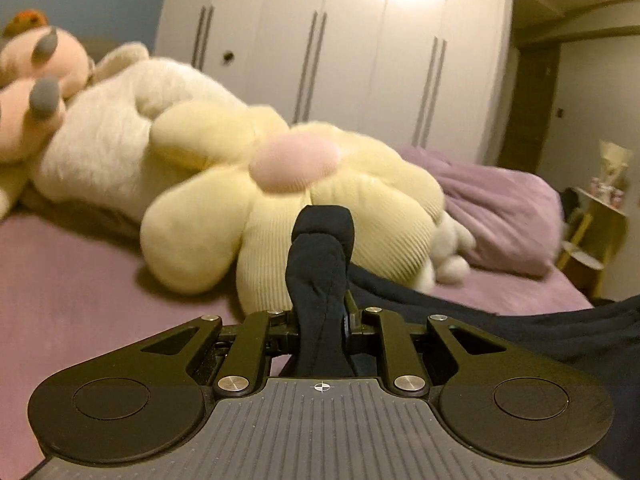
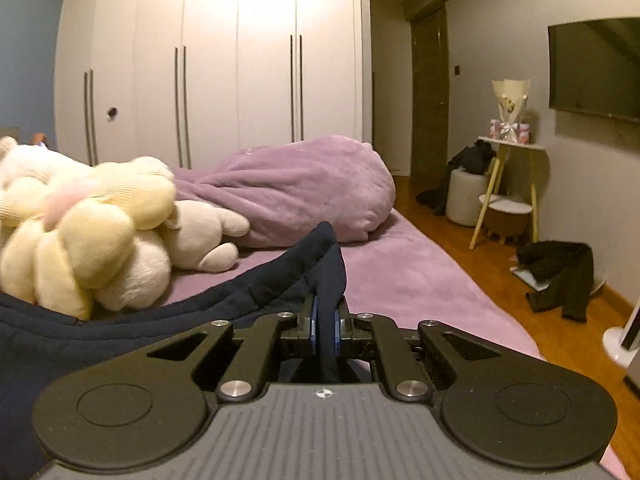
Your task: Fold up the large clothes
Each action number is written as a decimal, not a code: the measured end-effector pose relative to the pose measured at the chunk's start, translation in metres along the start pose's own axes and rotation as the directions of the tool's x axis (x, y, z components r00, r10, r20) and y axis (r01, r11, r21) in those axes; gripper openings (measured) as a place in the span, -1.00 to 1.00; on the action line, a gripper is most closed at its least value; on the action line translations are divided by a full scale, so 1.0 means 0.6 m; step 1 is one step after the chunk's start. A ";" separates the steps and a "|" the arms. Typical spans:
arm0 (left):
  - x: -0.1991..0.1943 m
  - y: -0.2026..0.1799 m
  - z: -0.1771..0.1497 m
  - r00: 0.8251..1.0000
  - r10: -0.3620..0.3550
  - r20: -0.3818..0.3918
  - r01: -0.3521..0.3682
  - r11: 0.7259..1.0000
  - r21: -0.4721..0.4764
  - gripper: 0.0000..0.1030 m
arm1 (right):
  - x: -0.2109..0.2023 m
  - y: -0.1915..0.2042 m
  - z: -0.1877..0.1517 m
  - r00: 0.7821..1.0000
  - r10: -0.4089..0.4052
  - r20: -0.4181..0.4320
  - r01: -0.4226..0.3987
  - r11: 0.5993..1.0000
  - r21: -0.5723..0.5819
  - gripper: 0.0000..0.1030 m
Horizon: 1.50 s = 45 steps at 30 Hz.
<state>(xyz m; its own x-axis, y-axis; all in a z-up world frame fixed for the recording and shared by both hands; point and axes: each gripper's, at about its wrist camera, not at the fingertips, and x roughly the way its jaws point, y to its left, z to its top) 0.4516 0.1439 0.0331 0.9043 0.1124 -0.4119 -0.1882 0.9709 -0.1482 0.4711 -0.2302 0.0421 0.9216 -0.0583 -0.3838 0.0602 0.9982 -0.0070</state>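
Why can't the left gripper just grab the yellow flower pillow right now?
Probably it can't yet. The left gripper is shut on a bunched fold of the navy garment, so its fingers are full. The flower pillow lies just ahead on the bed with nothing between, so letting go first should free it.

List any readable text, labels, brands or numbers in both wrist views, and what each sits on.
No readable text in either view.
Left gripper body: only a crosshair mark, no lettering.
Right gripper body: the same crosshair mark, no lettering.
Navy garment: no visible print or tag.
TV: dark screen; a tiny speck on the lower bezel, too small to read.
Pink packages on the side table: any print is too small and blurred to read.
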 end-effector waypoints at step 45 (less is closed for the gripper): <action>-0.031 0.105 -0.242 0.956 0.002 -0.295 -0.051 0.986 -0.158 0.89 | 0.046 -0.104 -0.238 0.994 0.047 -0.103 0.001 0.905 0.426 -0.04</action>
<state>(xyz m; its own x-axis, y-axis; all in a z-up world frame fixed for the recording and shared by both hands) 0.3670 0.1724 -0.0991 0.7509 0.0474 -0.6588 -0.2925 0.9181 -0.2674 0.4380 -0.2920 -0.0998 0.8789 -0.0089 -0.4769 0.2190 0.8957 0.3870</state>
